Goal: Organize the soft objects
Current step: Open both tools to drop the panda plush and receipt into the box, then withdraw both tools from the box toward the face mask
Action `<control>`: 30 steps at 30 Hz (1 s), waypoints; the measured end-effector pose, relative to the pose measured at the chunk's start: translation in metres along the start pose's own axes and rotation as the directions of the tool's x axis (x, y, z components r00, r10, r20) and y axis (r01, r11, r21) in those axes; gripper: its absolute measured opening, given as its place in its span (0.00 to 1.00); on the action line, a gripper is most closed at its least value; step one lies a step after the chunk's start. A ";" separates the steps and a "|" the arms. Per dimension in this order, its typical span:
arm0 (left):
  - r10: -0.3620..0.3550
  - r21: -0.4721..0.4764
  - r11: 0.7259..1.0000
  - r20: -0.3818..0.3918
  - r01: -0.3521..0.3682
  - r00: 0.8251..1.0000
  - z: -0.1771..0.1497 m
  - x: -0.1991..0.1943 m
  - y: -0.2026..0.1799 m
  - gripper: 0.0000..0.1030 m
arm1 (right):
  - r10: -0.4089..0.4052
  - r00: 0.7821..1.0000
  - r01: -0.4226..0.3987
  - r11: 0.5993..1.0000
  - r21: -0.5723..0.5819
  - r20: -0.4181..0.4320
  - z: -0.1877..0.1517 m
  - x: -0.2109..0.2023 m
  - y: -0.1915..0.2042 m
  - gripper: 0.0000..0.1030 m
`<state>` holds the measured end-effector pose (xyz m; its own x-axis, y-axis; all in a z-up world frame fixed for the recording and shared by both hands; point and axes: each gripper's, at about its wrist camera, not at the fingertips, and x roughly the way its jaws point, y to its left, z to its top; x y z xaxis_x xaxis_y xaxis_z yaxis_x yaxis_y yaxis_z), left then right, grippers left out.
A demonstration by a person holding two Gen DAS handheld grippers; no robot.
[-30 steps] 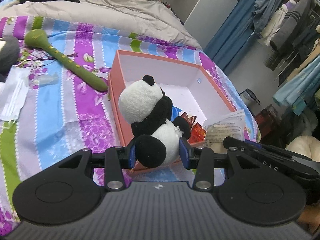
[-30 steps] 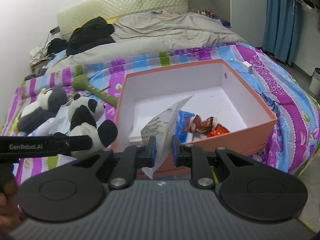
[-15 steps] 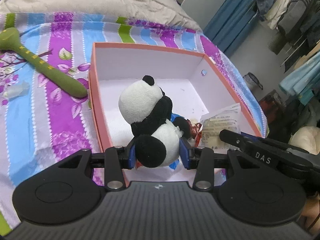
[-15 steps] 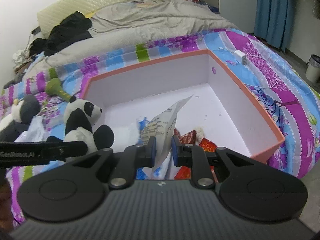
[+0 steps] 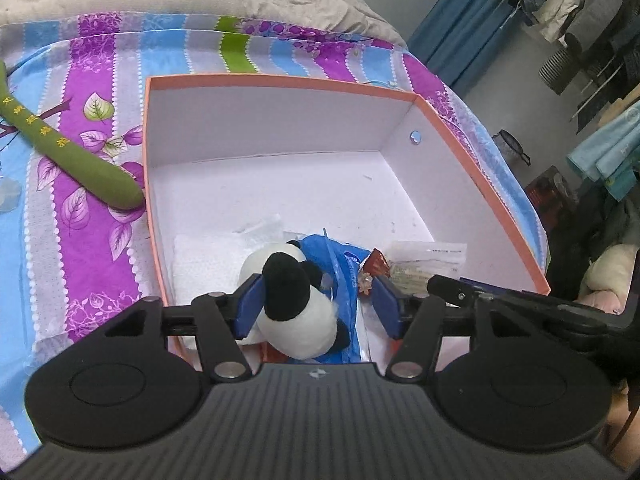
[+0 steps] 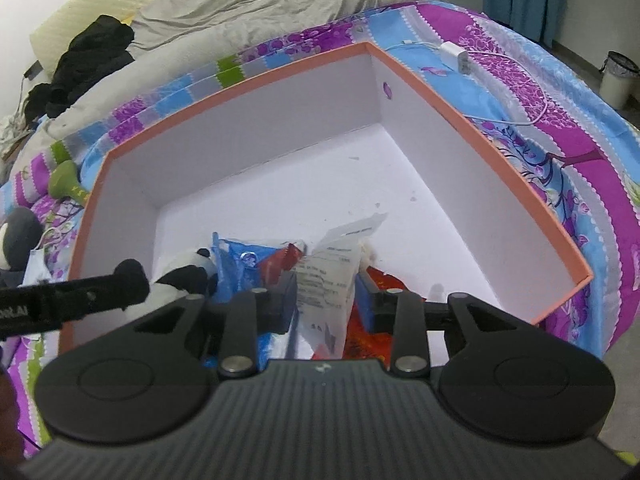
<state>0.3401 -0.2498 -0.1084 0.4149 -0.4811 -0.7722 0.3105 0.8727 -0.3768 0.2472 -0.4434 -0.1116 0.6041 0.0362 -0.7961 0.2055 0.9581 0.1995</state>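
My left tool (image 5: 316, 306) is opening around the panda (image 5: 294, 312), which sits in the box (image 5: 280, 120) on the bed (image 5: 92, 208); my right tool (image 6: 326, 300) is opening too, the packet (image 6: 328, 276) loose between its pads, over wrappers (image 6: 280, 260)

I'm in a home bedroom: a bed (image 6: 520, 92) with striped floral sheet, rumpled grey duvet (image 6: 280, 0), padded headboard (image 6: 92, 0), and clothes (image 5: 580, 4) hanging beside blue curtains (image 5: 460, 24).
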 end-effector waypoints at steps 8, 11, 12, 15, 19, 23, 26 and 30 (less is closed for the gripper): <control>0.006 -0.003 1.000 0.048 -0.006 0.999 -0.008 -0.032 -0.005 0.63 | 0.010 0.999 -0.009 1.000 -0.004 0.031 -0.004 -0.019 0.000 0.35; 0.009 0.000 1.000 0.074 -0.009 0.997 -0.014 -0.052 -0.009 0.63 | 0.022 0.999 -0.022 1.000 -0.004 0.047 -0.007 -0.033 0.002 0.42; 0.011 0.001 1.000 0.083 -0.011 0.996 -0.017 -0.060 -0.010 0.63 | 0.025 0.998 -0.025 1.000 -0.005 0.055 -0.009 -0.039 0.003 0.43; 0.009 0.003 1.000 0.107 -0.010 0.994 -0.027 -0.080 -0.014 0.63 | 0.035 0.996 -0.034 0.999 -0.010 0.082 -0.016 -0.057 0.006 0.44; 0.004 0.009 1.000 0.141 -0.005 0.990 -0.044 -0.109 -0.021 0.63 | 0.049 0.992 -0.047 0.999 -0.024 0.113 -0.027 -0.082 0.013 0.44; -0.006 0.023 1.000 0.170 0.002 0.985 -0.064 -0.136 -0.028 0.63 | 0.069 0.987 -0.063 0.997 -0.041 0.148 -0.042 -0.108 0.020 0.44; -0.009 0.027 1.000 0.191 0.004 0.982 -0.081 -0.156 -0.031 0.63 | 0.085 0.982 -0.078 0.996 -0.052 0.171 -0.053 -0.126 0.027 0.44; -0.013 0.031 0.999 0.218 0.006 0.976 -0.104 -0.182 -0.034 0.63 | 0.109 0.974 -0.095 0.993 -0.076 0.196 -0.071 -0.147 0.038 0.44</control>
<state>0.1651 -0.1832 -0.0082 0.5872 -0.4987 -0.6376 0.3397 0.8668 -0.3651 0.1118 -0.3923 -0.0274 0.7623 0.0835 -0.6419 0.0879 0.9691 0.2305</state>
